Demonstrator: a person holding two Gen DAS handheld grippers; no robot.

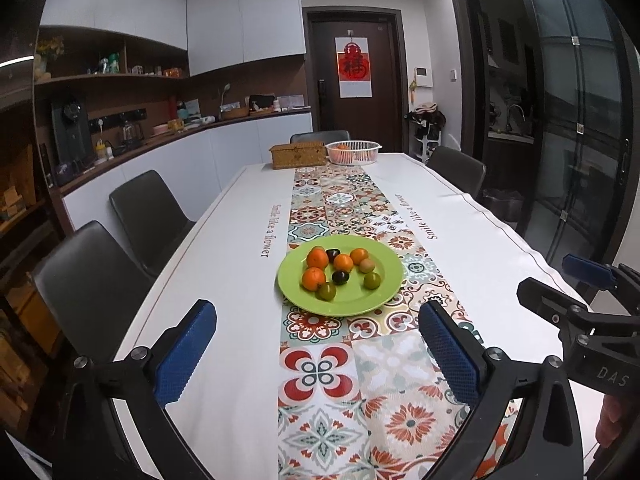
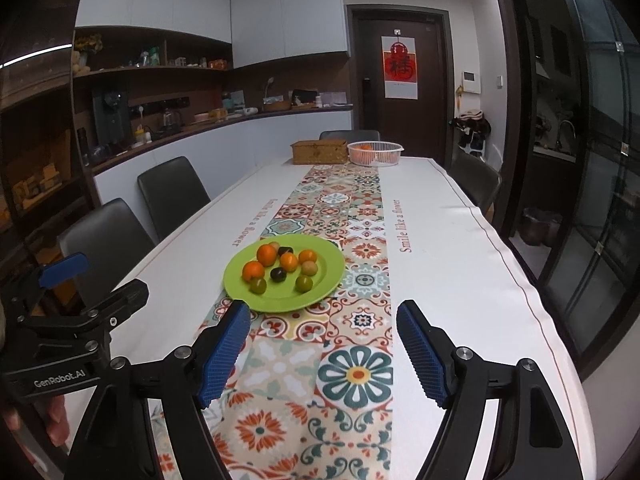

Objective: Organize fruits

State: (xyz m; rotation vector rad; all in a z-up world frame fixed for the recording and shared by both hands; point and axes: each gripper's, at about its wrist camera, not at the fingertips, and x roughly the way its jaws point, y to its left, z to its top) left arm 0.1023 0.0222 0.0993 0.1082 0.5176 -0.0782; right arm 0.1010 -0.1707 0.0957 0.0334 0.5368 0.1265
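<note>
A green plate (image 1: pixel 376 296) (image 2: pixel 320 288) sits on the patterned runner in the middle of the table. It carries several small fruits: oranges (image 1: pixel 314 279) (image 2: pixel 253 271), dark plums (image 1: pixel 340 277) (image 2: pixel 277 274) and green ones (image 1: pixel 372 280) (image 2: pixel 304 283). My left gripper (image 1: pixel 316 344) hangs open above the table, short of the plate, with nothing between its blue pads (image 1: pixel 186 354). My right gripper (image 2: pixel 323 346) is open too, its left pad (image 2: pixel 224 354) just short of the plate's near rim. A white basket (image 1: pixel 353 152) (image 2: pixel 375 153) holding an orange stands at the table's far end.
A woven box (image 1: pixel 298 155) (image 2: pixel 320 152) stands beside the basket. Dark chairs (image 1: pixel 150 216) (image 2: pixel 172 196) line the left side, others the far end and right. A counter runs along the left wall; a glass door is on the right. A hand (image 2: pixel 56 420) holds the left gripper.
</note>
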